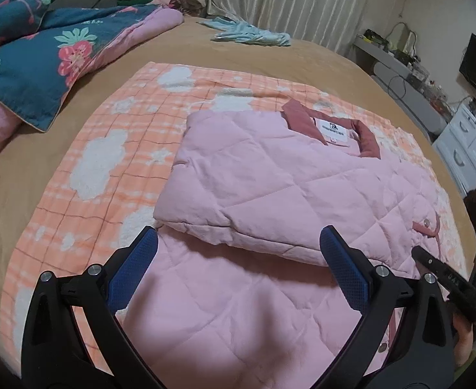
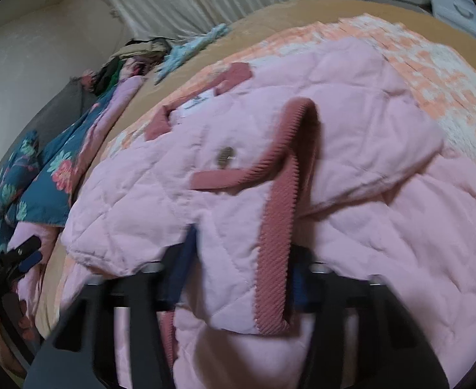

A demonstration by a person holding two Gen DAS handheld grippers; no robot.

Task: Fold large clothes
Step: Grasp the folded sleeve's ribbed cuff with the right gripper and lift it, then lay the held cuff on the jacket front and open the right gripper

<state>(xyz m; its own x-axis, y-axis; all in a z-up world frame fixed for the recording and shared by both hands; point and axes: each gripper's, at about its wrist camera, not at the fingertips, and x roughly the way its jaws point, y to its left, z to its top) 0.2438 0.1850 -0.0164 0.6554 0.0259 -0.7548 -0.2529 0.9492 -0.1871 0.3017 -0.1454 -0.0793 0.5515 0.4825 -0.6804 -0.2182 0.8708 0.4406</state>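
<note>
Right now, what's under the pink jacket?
The pink jacket lies on an orange checked blanket spread over the tan bed. Anything beneath its folded layers is hidden.

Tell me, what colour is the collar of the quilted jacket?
Dusty rose, darker than the pale pink jacket. The collar shows best in the left wrist view.

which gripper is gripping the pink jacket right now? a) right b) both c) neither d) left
a: the right gripper has the pink quilted jacket and its ribbed trim between its fingers, while the left gripper hangs open above the fabric with nothing between its blue pads.
</note>
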